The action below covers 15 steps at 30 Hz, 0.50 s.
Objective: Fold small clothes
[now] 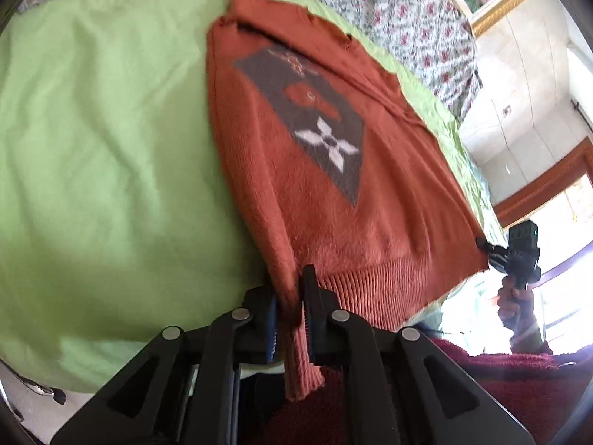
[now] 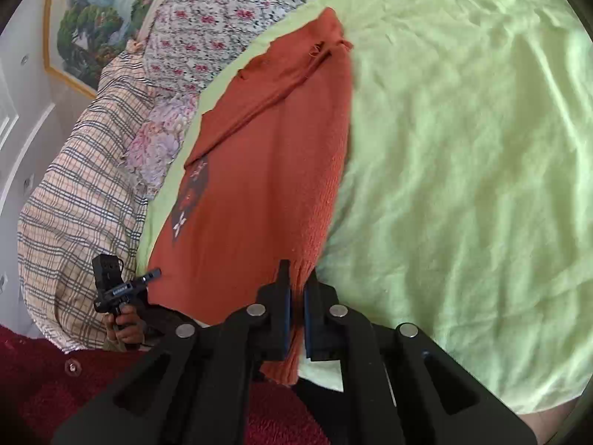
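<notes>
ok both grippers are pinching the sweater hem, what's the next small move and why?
Probably carry the hem forward, both grippers together, toward the collar end to fold the sweater in half. The left gripper and right gripper each clamp a ribbed hem corner, lifted off the green sheet, while the far end lies flat with sleeves apparently folded in.

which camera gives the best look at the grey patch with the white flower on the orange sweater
The left wrist view. There the grey patch on the orange sweater sits near the middle, large, its white flower plain. In the right wrist view the grey patch appears small and squeezed at the sweater's left edge.
</notes>
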Available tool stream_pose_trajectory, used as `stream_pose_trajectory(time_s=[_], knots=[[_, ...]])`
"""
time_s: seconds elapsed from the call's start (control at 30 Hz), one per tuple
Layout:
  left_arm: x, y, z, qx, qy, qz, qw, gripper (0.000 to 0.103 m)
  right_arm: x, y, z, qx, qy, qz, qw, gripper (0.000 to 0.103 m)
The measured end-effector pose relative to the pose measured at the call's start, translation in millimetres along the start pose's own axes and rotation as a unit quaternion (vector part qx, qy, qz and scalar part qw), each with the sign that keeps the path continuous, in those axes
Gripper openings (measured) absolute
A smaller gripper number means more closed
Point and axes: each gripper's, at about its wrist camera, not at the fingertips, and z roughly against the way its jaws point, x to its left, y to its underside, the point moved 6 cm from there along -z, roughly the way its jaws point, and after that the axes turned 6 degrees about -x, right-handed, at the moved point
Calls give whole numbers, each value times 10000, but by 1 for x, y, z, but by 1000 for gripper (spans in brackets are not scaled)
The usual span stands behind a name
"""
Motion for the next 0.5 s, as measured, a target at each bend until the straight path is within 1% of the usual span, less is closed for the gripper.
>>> stream_pose_trajectory(time_s=[0.03,0.07,0.1,0.13,0.2,0.23,0.27,0.3,0.37,0.4,0.43,0.5], knots=[[-2,1,0,10,48,-5,10000,22,1,1,-1,2,-11,-2,10000,9],[-3,1,0,36,91,-13,10000,26,4,2,-2,17,-54,21,10000,10],[-5,1,-2,39,92,-59,9999,26,4,3,-1,21,-75,46,10000,15],[-7,1,-3,22,75,-146,9999,22,7,4,-1,-1,-86,85,9999,20],[-12,1,-6,-67,-46,-364,9993,8,9,6,-3,-3,-53,157,9999,22],[-13,0,-6,-125,-116,-453,9988,6,11,7,-4,5,-35,207,9998,21],[-14,-1,-5,-176,-142,-474,9986,5,12,7,-4,-22,-97,209,9997,18],[-14,-2,-1,-282,-164,-469,9984,5,14,7,-4,-70,-250,116,9996,6],[-15,-6,11,-539,-156,-373,9977,5,17,6,0,-211,-414,80,9989,6],[-16,-9,19,-659,-131,-323,9972,5,20,4,4,-334,-597,34,9977,6],[-17,-15,26,-788,-128,-277,9964,5,23,0,8,-473,-794,-19,9957,6],[-20,-31,36,-1018,-133,-259,9944,5,26,-9,14,-682,-1007,-122,9925,6]])
